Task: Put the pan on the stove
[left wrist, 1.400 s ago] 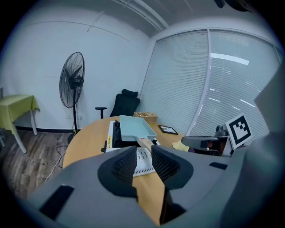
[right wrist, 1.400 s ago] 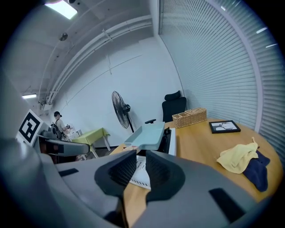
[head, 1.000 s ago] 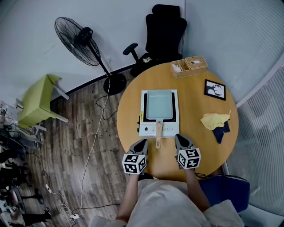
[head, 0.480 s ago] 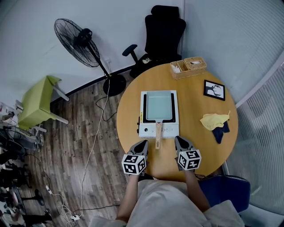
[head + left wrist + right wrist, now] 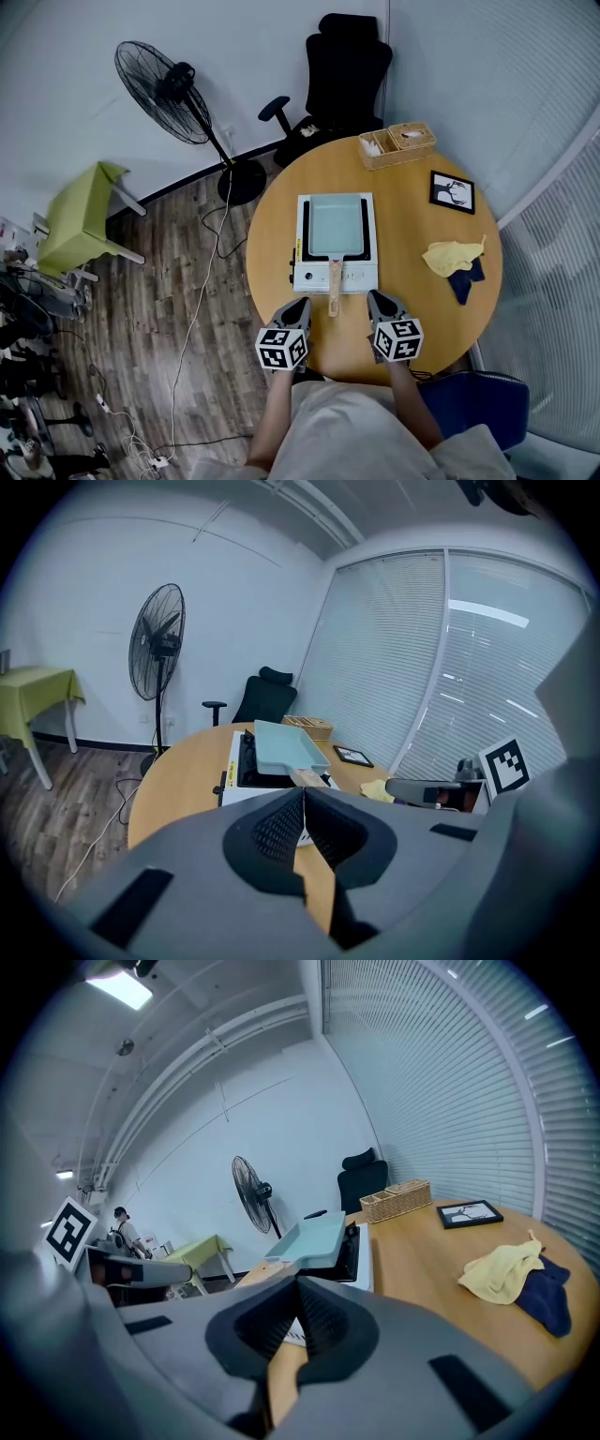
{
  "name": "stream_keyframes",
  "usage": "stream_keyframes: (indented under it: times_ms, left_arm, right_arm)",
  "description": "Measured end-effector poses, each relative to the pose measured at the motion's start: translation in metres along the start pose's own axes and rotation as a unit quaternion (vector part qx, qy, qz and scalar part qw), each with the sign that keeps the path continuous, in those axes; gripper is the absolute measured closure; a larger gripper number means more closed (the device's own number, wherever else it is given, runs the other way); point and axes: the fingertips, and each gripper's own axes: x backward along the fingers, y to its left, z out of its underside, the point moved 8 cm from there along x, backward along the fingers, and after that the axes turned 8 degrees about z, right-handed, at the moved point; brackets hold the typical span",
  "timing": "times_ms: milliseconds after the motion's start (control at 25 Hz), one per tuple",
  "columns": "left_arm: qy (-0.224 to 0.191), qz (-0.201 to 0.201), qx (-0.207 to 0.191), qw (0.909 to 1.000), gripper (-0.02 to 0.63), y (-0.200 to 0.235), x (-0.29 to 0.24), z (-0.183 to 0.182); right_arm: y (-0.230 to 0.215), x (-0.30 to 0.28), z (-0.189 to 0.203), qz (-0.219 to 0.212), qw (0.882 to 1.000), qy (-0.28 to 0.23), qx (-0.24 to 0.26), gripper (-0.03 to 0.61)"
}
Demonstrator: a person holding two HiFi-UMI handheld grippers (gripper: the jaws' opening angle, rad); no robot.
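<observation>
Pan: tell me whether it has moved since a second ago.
No. The pan sits squarely on the stove as before, its handle pointing over the stove's front edge.

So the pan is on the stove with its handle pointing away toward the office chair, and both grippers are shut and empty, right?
Not quite. The pan is on the stove, but its handle points back toward the person, between the left gripper and the right gripper, as the head view shows. Both grippers are shut and empty.
</observation>
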Motion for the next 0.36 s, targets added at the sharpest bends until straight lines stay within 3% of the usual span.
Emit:
stream_keyframes:
  times_ms: [360]
  left_arm:
    - [-0.001,-0.004,0.003,1.0000,0.584,0.0032,0.0045,-0.0011]
  right_arm:
    - [0.0050,0.0016,-0.0004,0.001,1.000,0.002,-0.001,0.555]
